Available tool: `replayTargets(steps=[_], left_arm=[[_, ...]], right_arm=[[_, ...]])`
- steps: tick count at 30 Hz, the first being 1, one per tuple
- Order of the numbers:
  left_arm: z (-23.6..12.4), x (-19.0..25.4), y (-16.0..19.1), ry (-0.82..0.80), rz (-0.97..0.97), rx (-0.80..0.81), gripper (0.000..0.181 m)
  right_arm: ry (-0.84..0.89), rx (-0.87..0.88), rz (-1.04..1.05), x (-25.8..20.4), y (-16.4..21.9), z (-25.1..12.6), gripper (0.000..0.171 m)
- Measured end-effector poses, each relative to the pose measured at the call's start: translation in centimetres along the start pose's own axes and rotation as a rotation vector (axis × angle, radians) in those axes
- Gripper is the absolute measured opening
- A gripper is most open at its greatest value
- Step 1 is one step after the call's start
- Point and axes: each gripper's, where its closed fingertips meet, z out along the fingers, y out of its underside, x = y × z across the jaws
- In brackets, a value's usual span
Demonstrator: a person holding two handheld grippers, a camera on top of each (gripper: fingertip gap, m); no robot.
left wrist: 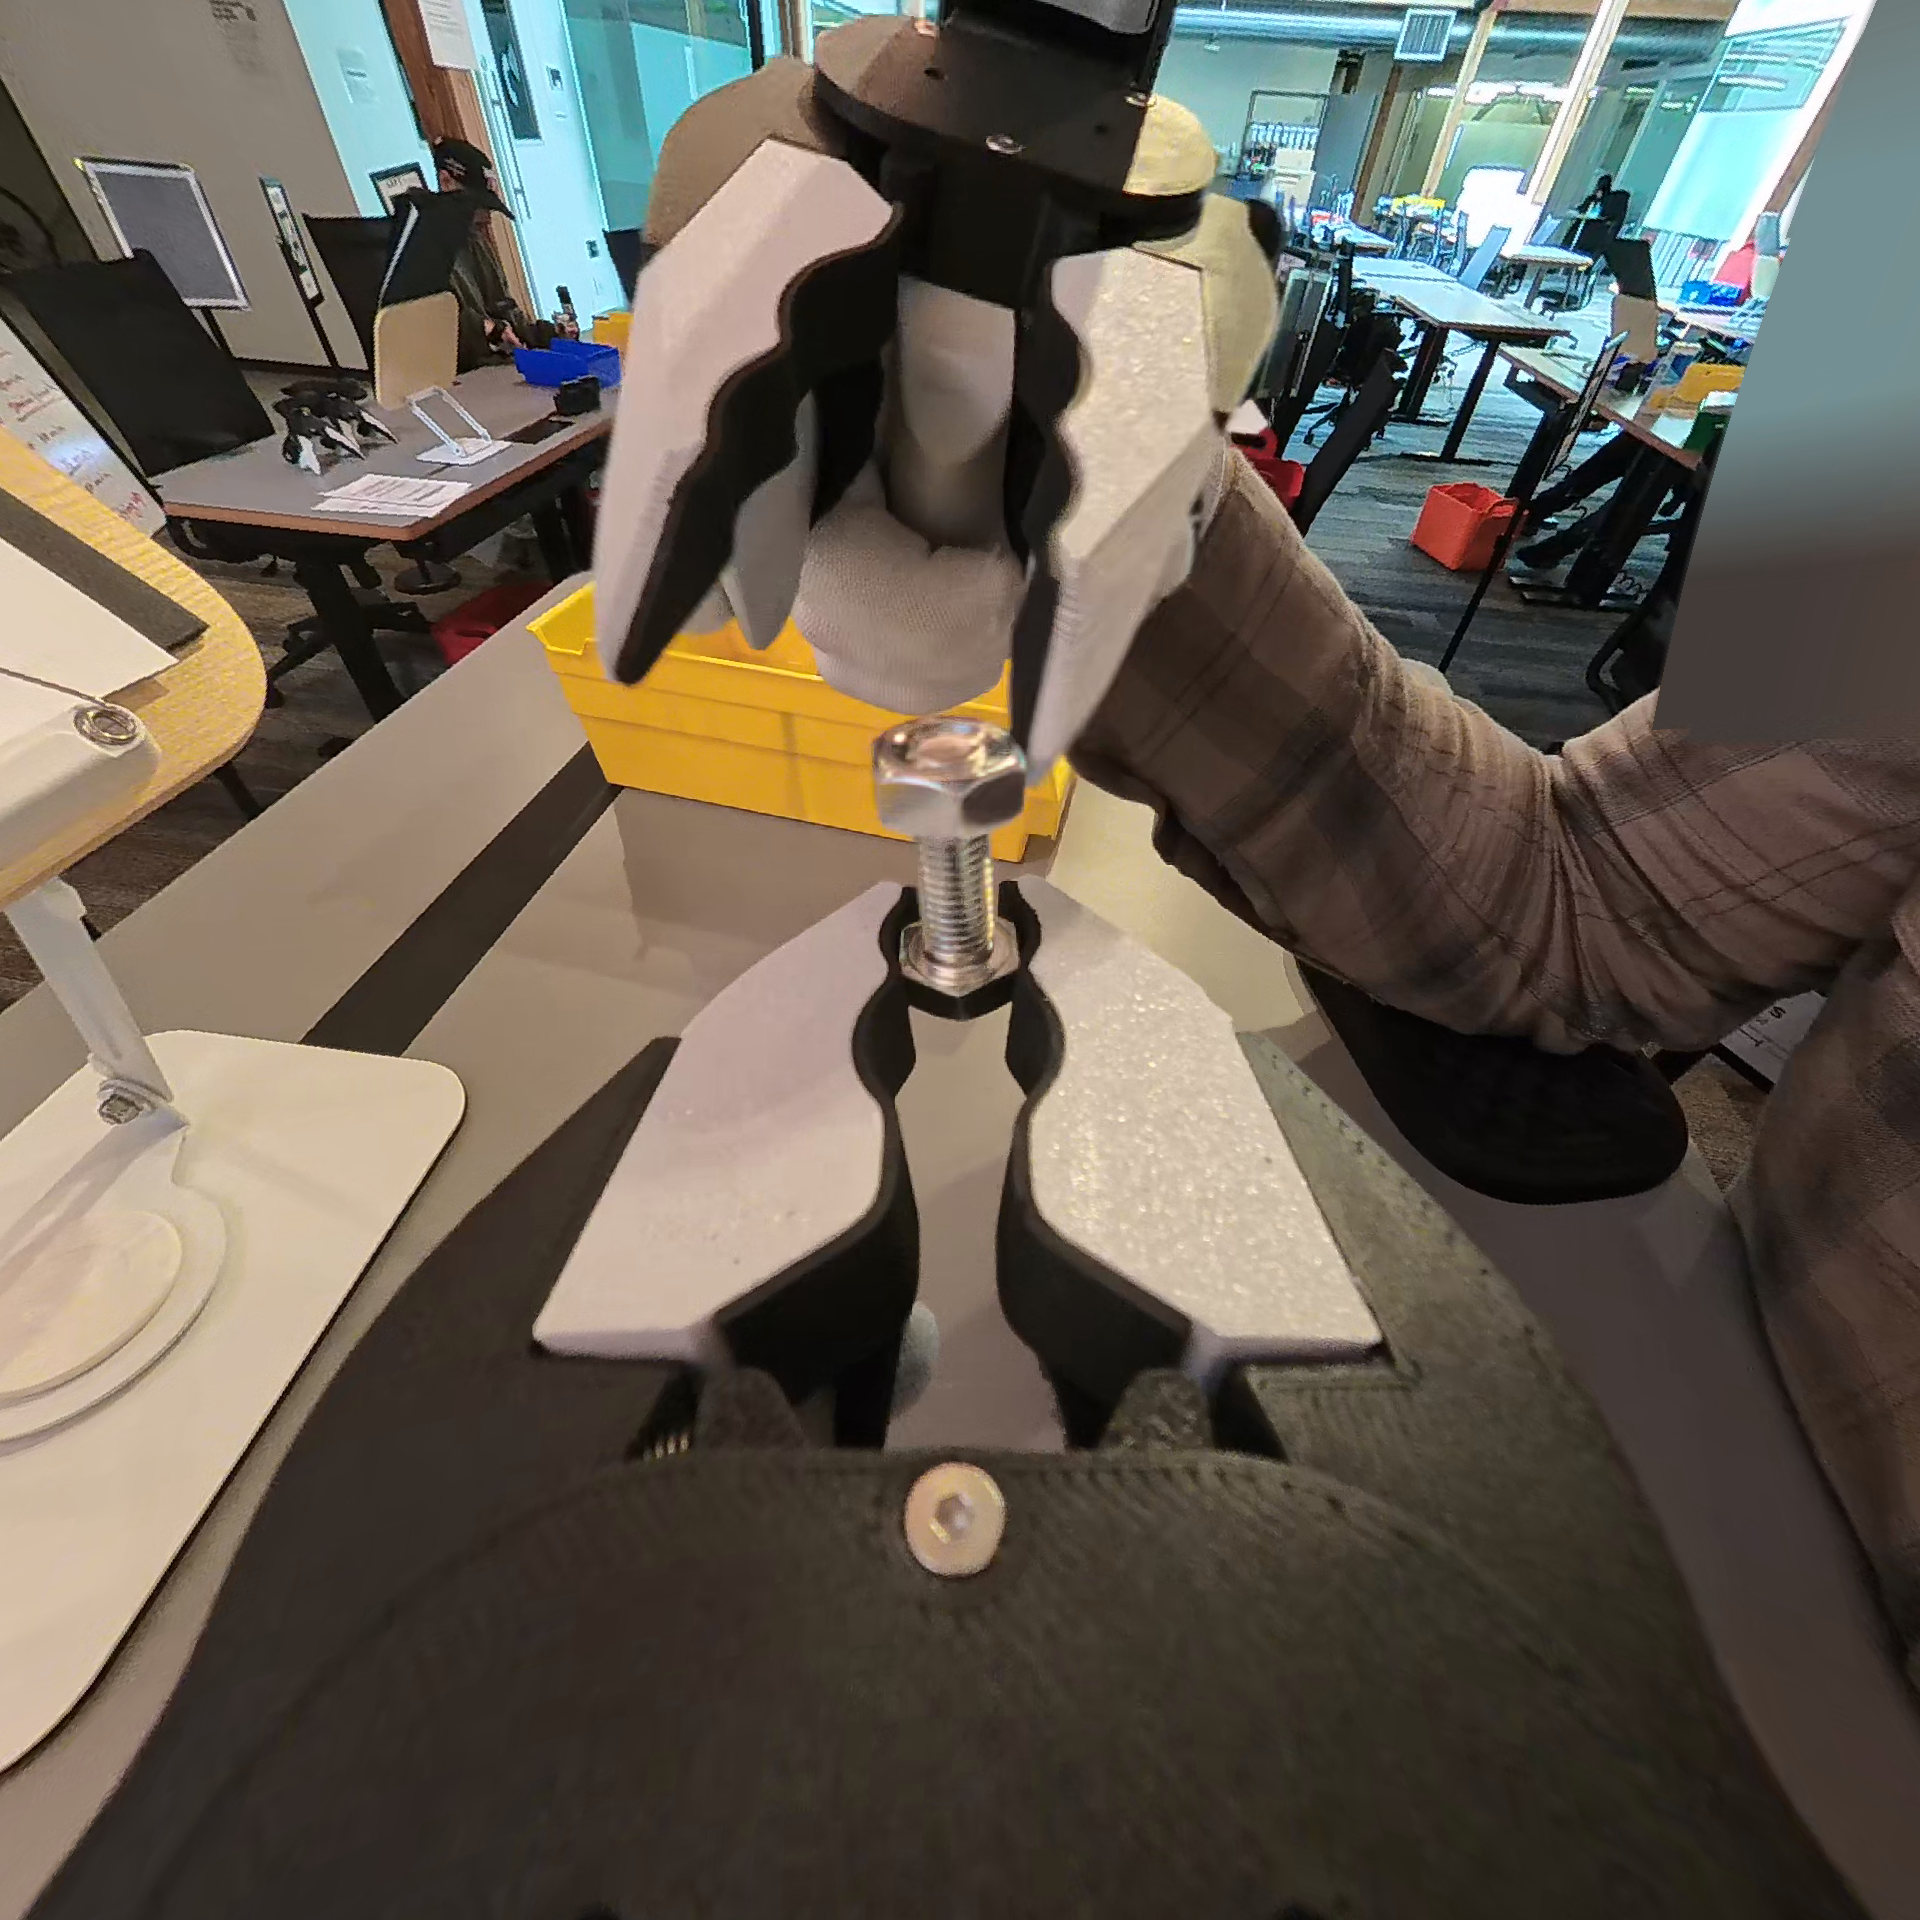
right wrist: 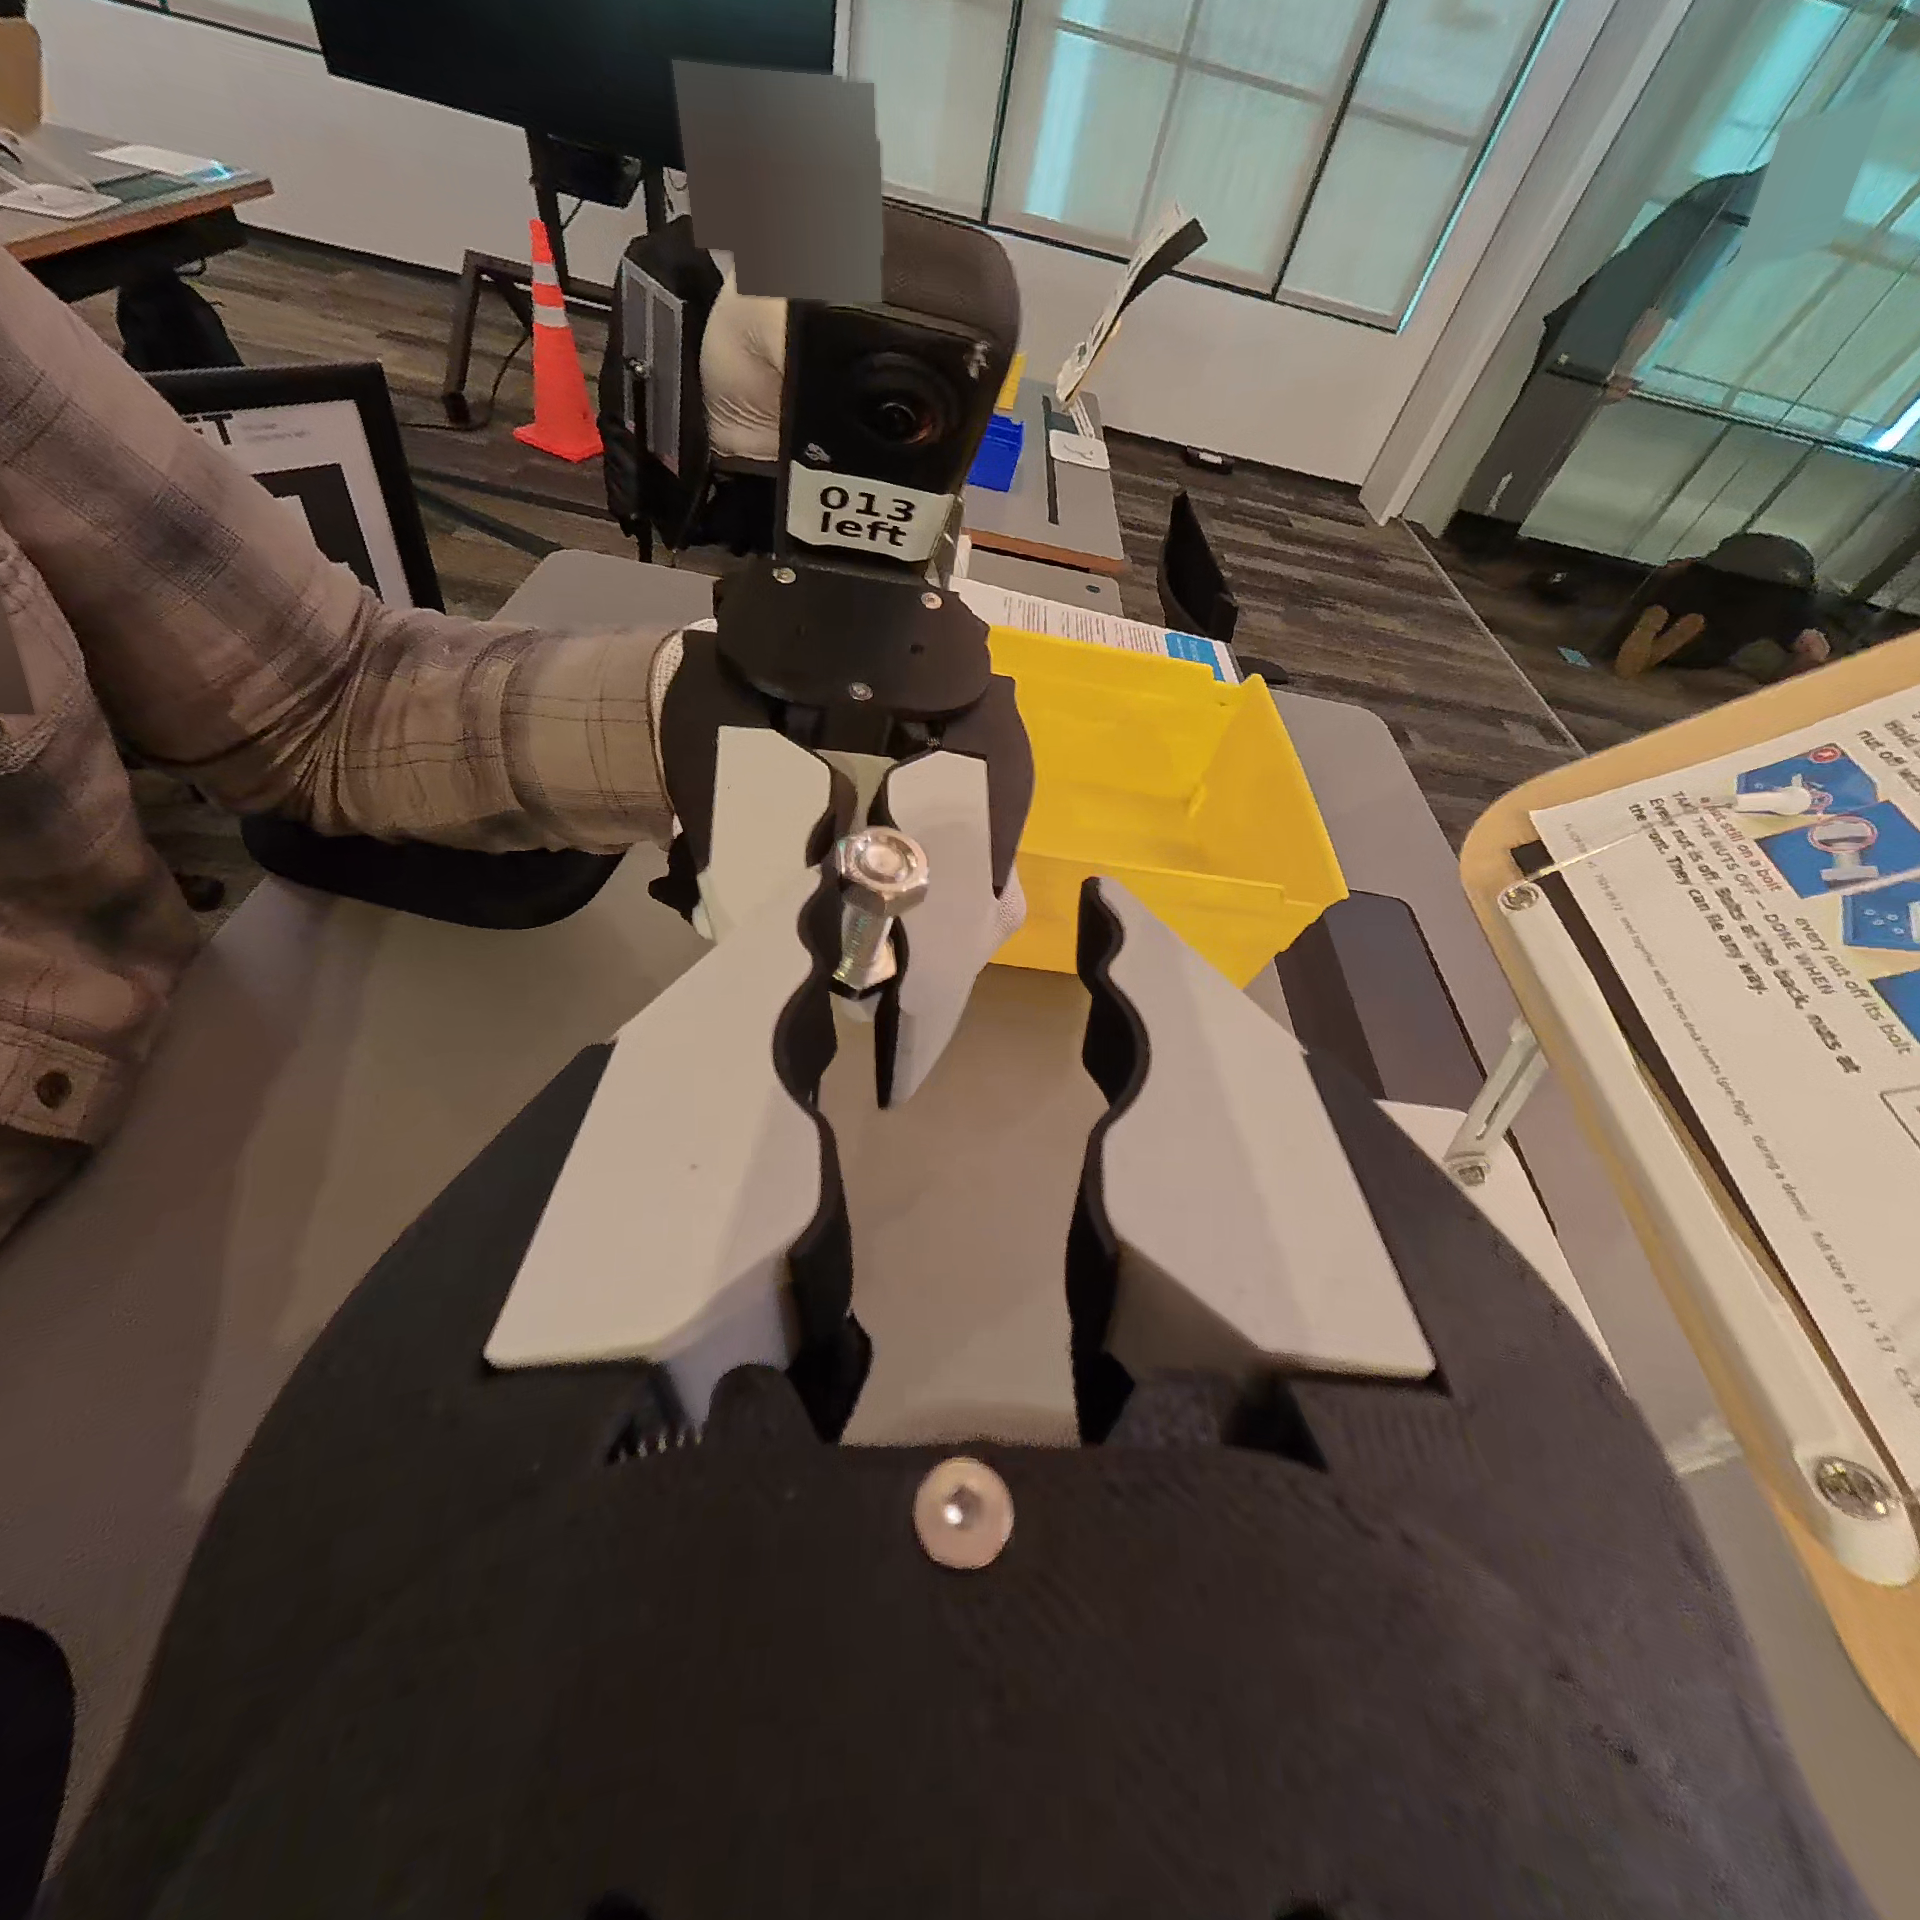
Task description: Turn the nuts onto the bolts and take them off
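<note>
Above the grey table, the left gripper is clamped on the nut at its fingertips, with the bolt standing upright out of it, hex head on top. The right gripper hangs just over the bolt head, fingers spread apart, holding nothing. A yellow bin sits on the table behind both.

In my left wrist view, the left tongs sit low over the grey surface, closed around the small steel hex nut. The threaded steel bolt stands upright in that nut, head uppermost. Above and behind it hang the right tongs. Behind both lies the yellow plastic bin.
</note>
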Motion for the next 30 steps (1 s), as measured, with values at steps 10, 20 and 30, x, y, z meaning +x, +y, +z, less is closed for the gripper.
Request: replayTargets(steps=[10, 20, 30], left_arm=[[0.3, -0.1, 0.4, -0.002, -0.002, -0.014, 0.014], [0.1, 0.0, 0.0, -0.005, -0.001, 0.001, 0.014], [0.5, 0.1, 0.4, -0.009, 0.014, -0.025, 0.014]], right_arm=[[0.045, 0.018, 0.003, 0.7, -0.2, -1.6, 0.044], [0.056, -0.024, 0.014, 1.0, 0.4, -0.6, 0.043], [0.018, 0.051, 0.007, 0.3, -0.6, -2.1, 0.041]])
